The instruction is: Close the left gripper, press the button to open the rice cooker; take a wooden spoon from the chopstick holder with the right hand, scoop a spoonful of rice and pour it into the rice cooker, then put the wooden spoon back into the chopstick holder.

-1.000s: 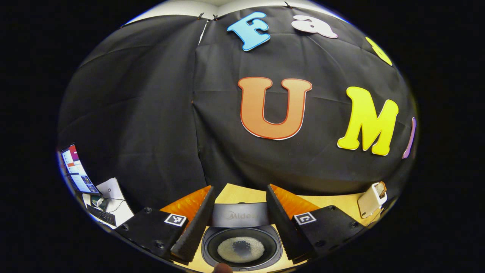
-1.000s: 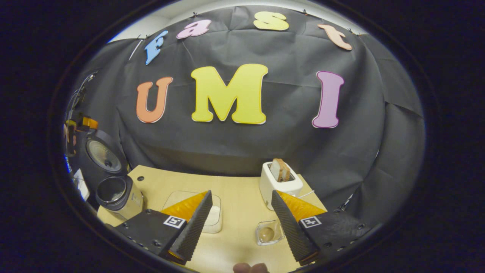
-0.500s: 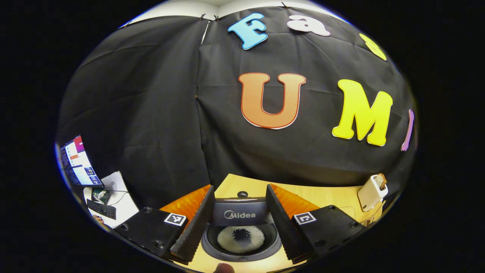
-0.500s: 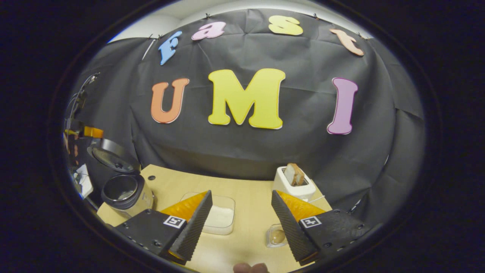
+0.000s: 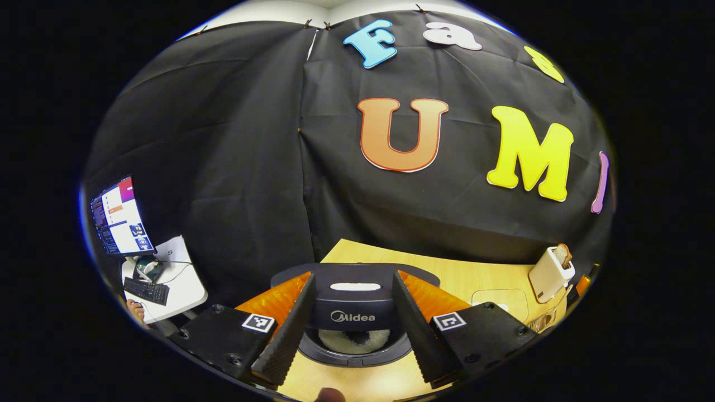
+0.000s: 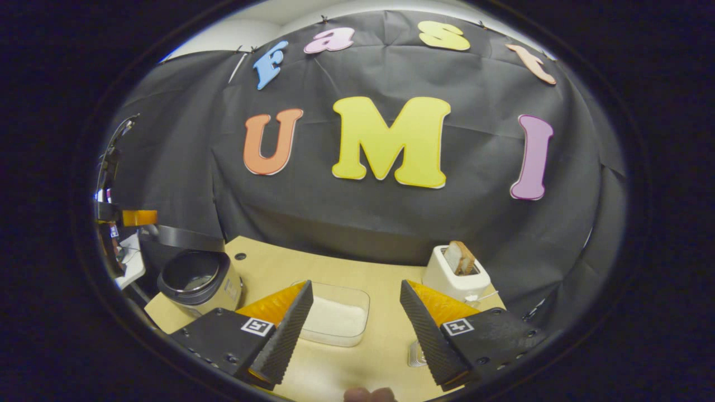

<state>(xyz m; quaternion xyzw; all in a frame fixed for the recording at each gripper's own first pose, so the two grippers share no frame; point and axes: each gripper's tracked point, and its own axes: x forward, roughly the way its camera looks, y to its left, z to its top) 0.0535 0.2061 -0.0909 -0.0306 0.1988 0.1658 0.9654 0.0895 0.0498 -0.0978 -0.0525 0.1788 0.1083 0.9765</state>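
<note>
Over at the far left of the left gripper view, a monitor (image 5: 118,216) stands above a keyboard (image 5: 146,291) on a small white side table (image 5: 177,281). Toward the middle, the left hand-held gripper (image 5: 353,329) has its two fingers spread wide, nothing held between them. Framed in that gap is the rice cooker (image 5: 353,312): its dark lid (image 5: 354,274) hangs low and nearly flat above the pot, leaving just a narrow opening, and a little white rice (image 5: 353,340) shows inside the bowl. The cooker sits on the pale wooden surface (image 5: 463,279). Further right on it lies a clear shallow tray (image 5: 500,298), and at the far right a white toaster (image 5: 550,272) with a slice of bread sticking up from its slot.

In the right gripper view the rice cooker (image 6: 200,277) appears at the left edge, its pot dark inside and the lid (image 6: 181,238) reaching out level above it. Just above and left of it, an orange part of the other hand-held gripper (image 6: 138,217) is visible beside the lid; whether it touches cannot be told. The right hand-held gripper (image 6: 353,329) is likewise spread open and empty. Between its fingers sits the clear tray (image 6: 339,319) holding white rice. Right of that, the toaster (image 6: 457,273) with bread stands near the back edge of the surface (image 6: 268,268). A small clear container (image 6: 414,354) peeks out beside the right finger, mostly hidden
</note>
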